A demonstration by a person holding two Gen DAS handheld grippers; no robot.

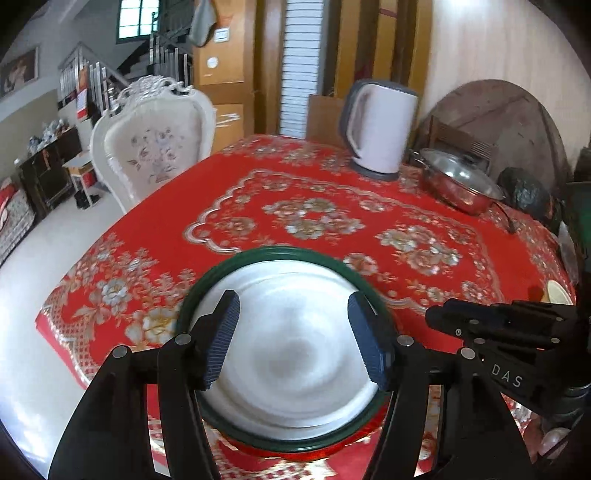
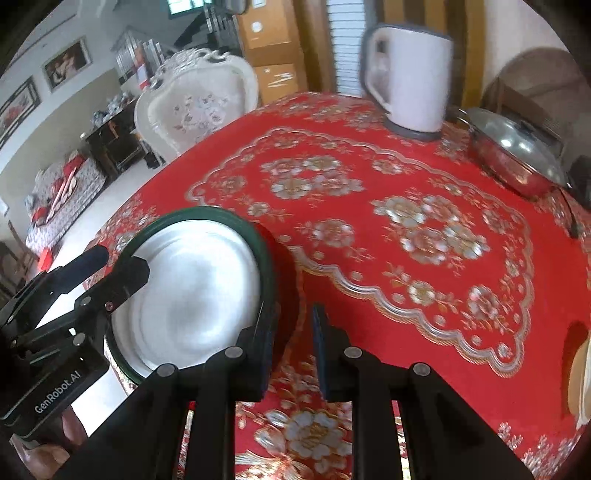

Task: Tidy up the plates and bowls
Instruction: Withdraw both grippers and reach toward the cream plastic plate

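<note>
We see bright daylight, with a window glowing at eleven o'clock. Glare washes out the white plate. Motion blur smears the kettle and tablecloth. Both fisheye views bend straight lines and darken toward black corners.

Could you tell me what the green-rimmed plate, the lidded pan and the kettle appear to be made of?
Green-rimmed plate: probably glazed ceramic or enamel; glossy white face with soft reflections, though blur leaves it open.
Lidded pan: polished stainless steel body with mirror-like sheen; lid looks like clear glass in a metal rim.
Kettle: likely matte white plastic with a grey handle and base; no metallic shine.
</note>
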